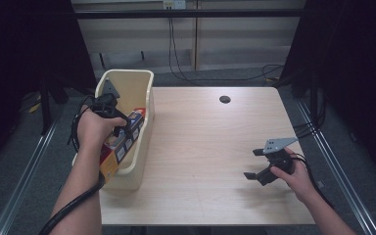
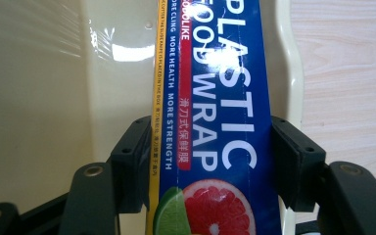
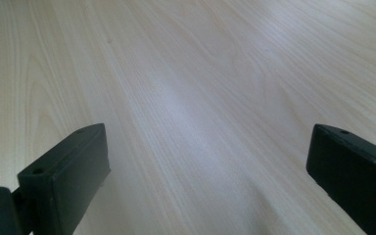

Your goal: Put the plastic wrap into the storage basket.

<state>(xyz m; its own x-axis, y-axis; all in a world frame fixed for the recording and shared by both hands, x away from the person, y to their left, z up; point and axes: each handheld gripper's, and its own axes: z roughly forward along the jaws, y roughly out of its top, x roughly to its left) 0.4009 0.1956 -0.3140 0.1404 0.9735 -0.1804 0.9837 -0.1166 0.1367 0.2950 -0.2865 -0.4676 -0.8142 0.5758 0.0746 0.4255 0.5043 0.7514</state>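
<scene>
A long blue and yellow plastic wrap box lies lengthwise inside the cream plastic bin at the table's left edge. My left gripper reaches into the bin and is shut on the box, its pads pressing both long sides. In the high view the box runs from the bin's near left corner toward its middle, partly hidden by my left hand. My right gripper rests low over the bare wooden table at the right, jaws wide open with nothing between them, as the right gripper view confirms.
The bin overhangs the table's left side. A dark round hole sits near the table's far edge. Cables run along the floor and wall behind the table. Metal rails flank both sides.
</scene>
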